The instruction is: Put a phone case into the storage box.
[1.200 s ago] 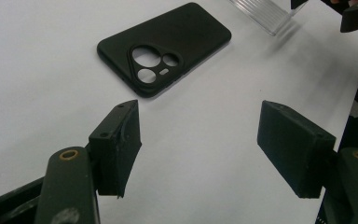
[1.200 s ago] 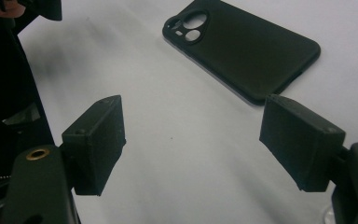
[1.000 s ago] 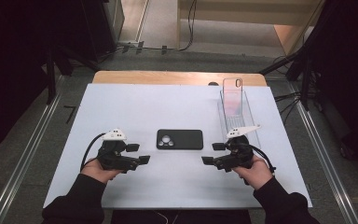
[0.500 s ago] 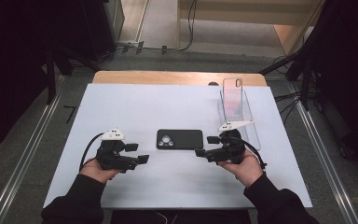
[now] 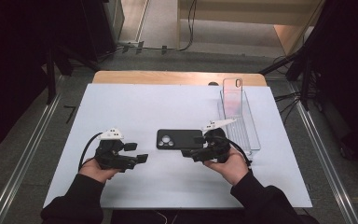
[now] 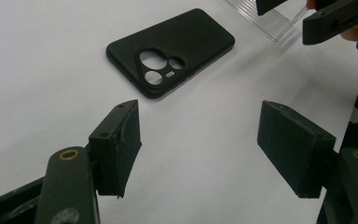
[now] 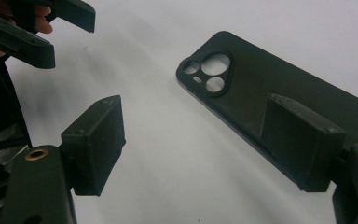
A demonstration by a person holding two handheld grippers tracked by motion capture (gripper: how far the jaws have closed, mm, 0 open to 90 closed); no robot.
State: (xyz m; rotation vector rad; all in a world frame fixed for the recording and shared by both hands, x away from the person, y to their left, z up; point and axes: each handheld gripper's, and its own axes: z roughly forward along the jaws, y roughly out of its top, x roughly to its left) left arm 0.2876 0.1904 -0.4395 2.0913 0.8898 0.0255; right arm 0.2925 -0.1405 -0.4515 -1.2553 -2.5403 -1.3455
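Phone case (image 5: pixel 179 138) lay flat; open right gripper (image 5: pixel 189 153) needed its jaws squarely astride one long edge; left gripper (image 5: pixel 137 152) open, empty.

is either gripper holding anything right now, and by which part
Nothing is held. The left gripper stands open over bare table. The right gripper is open too, one jaw over the edge of the black phone case, not clamping it.

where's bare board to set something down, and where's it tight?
Free: the far-left stretch of the white board, beyond the left gripper and left of the clear tray; also the near strip between the forearms. Tight: mid-board, where the right gripper stands open at the black phone case, tray just right.
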